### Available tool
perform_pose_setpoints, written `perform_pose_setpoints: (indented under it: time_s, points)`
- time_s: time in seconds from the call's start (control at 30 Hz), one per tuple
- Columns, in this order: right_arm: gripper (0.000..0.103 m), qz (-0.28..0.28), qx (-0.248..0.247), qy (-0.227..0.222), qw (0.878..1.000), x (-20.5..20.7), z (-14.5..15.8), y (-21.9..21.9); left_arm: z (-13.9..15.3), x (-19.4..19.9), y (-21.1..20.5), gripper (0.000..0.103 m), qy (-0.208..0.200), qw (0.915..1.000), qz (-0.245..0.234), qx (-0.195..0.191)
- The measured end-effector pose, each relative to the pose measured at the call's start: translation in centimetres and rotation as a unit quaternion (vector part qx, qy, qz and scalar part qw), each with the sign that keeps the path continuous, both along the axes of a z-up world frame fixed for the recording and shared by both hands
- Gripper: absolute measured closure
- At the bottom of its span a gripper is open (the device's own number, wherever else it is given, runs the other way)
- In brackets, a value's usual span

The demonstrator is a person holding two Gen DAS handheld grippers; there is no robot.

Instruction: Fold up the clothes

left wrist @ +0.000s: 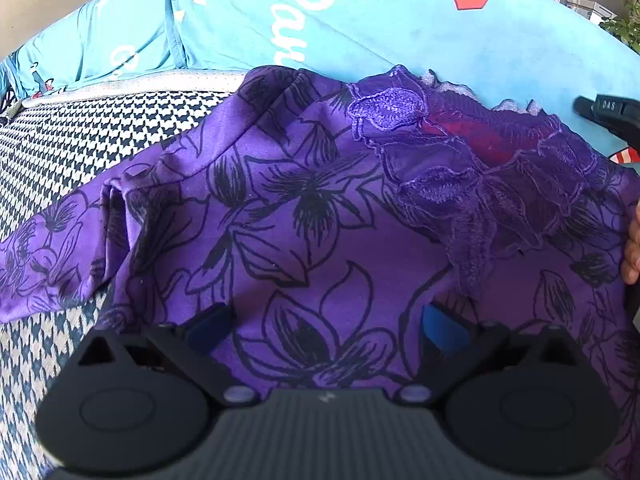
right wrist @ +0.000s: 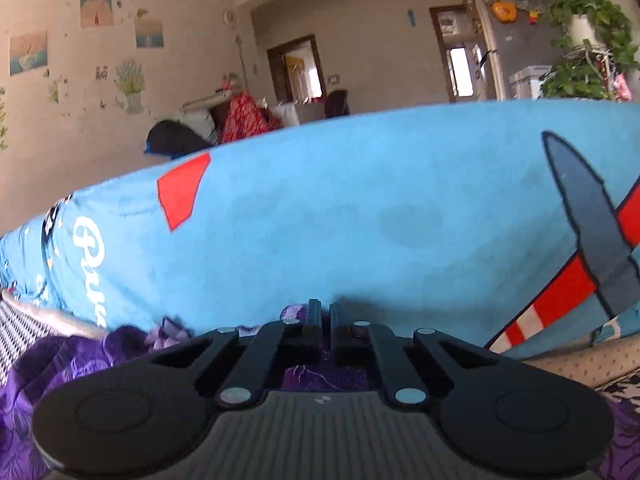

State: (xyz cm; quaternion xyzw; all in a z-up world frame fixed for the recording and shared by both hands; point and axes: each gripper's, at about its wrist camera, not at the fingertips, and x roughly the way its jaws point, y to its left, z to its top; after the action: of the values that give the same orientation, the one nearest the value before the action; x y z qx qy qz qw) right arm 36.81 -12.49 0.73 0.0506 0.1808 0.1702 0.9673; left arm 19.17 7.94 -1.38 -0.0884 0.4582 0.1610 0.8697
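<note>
A: How is the light?
B: Bright daylight, with glare from a doorway point(right wrist: 459, 65) at the back.
A: Sharpness?
B: Soft throughout; fisheye bends the edges, corners go dark.

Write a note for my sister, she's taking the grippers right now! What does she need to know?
Left gripper: open, hovering over the purple top, gripping nothing.
Right gripper: shut, at the top's lace edge; purple cloth lies around the closed fingers, but whether any is pinched can't be seen.
The top lies spread on the checked cover, its lace neckline against the blue cushion, one sleeve out to the side.
Done: top laid out.
Left: every fold, probably sleeves in first.
</note>
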Motion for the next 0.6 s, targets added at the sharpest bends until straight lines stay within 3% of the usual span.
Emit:
perform_pose_setpoints:
  time_s: [0.03,0.13,0.37,0.43,0.6]
  points:
    - [0.101,-0.018,-0.013,0.003,1.000,0.2,-0.3,0.0,0.0,0.1,0.1,0.000,0.000,1.0000,0.004,0.000]
    - [0.101,-0.037,-0.011,0.078,0.996,2.2,-1.9,-0.4,0.1,0.1,0.1,0.000,0.002,1.0000,0.007,0.005]
    - [0.096,-0.056,0.017,0.055,0.997,1.4,-1.2,-1.3,0.9,-0.2,-0.2,0.000,0.000,0.9999,0.007,0.014]
    - [0.083,-0.054,0.025,0.052,0.997,0.9,-0.5,-1.4,1.3,-0.3,-0.2,0.000,-0.003,0.9998,0.008,0.018]
    - [0.074,-0.014,-0.009,0.062,0.998,-0.9,0.9,0.1,2.0,-0.6,0.1,0.000,-0.006,0.9999,0.011,0.000]
